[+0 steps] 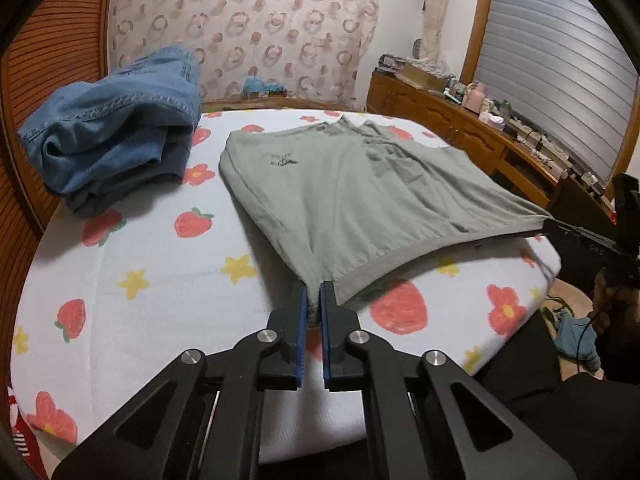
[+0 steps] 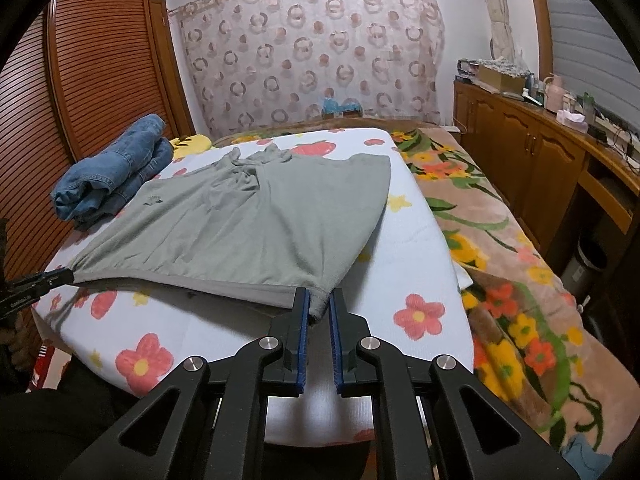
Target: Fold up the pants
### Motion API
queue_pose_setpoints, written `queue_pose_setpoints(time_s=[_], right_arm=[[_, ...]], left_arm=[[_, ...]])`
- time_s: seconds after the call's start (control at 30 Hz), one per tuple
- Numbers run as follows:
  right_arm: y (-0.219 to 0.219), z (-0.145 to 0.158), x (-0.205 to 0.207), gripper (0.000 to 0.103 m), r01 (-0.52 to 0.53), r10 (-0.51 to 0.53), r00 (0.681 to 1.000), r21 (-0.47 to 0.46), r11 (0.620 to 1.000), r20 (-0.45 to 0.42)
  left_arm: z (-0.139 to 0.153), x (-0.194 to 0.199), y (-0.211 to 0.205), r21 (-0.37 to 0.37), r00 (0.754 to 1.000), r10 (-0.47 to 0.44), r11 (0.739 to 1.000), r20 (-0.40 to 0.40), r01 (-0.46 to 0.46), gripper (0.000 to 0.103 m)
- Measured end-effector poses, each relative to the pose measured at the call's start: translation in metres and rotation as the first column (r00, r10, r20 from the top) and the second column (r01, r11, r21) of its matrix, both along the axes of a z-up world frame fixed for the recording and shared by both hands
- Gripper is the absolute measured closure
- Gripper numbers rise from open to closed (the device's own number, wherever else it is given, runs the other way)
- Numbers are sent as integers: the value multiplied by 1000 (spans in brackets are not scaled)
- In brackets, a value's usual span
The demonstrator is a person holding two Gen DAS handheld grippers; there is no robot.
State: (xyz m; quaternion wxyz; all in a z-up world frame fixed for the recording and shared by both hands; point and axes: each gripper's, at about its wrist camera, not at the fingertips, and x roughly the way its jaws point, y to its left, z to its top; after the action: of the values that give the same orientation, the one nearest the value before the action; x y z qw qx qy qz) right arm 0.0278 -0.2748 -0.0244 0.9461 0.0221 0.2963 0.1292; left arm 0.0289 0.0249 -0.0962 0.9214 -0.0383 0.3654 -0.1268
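Grey-green pants (image 1: 340,184) lie spread on the strawberry-print sheet (image 1: 160,264), a small dark logo near their far left. My left gripper (image 1: 314,292) is shut on the near left corner of the hem. My right gripper (image 2: 319,298) is shut on the near right corner of the same pants (image 2: 248,224). The hem edge is stretched taut between the two and lifted slightly off the sheet. The right gripper's tip shows at the right in the left wrist view (image 1: 560,226); the left one shows at the left in the right wrist view (image 2: 52,278).
Folded blue jeans (image 1: 116,128) sit at the bed's far left, also in the right wrist view (image 2: 116,168). A floral blanket (image 2: 500,240) covers the bed's right side. A wooden cabinet (image 2: 540,168) with clutter runs along the right wall; a slatted wardrobe (image 2: 100,72) stands left.
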Motion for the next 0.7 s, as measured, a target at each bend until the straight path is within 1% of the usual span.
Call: queue_pose_setpoints(time_s=[0.07,0.47,0.7], right_arm=[[-2,2,-2,95,0,0,1000,-3,1000,6],[-13,14,-18,98,5,-4,1000,-8,1000,23],[-9,15,-20,98,8,-8,1000,0,1000,30]], left_arm=[[4,-3,-1,-8,1000,-11,1000,1,11,96],[6,-8,-16,10,997,-62,998,-35,63,96],[5,-6,-20,33,997,-58,998,-42,60,96]])
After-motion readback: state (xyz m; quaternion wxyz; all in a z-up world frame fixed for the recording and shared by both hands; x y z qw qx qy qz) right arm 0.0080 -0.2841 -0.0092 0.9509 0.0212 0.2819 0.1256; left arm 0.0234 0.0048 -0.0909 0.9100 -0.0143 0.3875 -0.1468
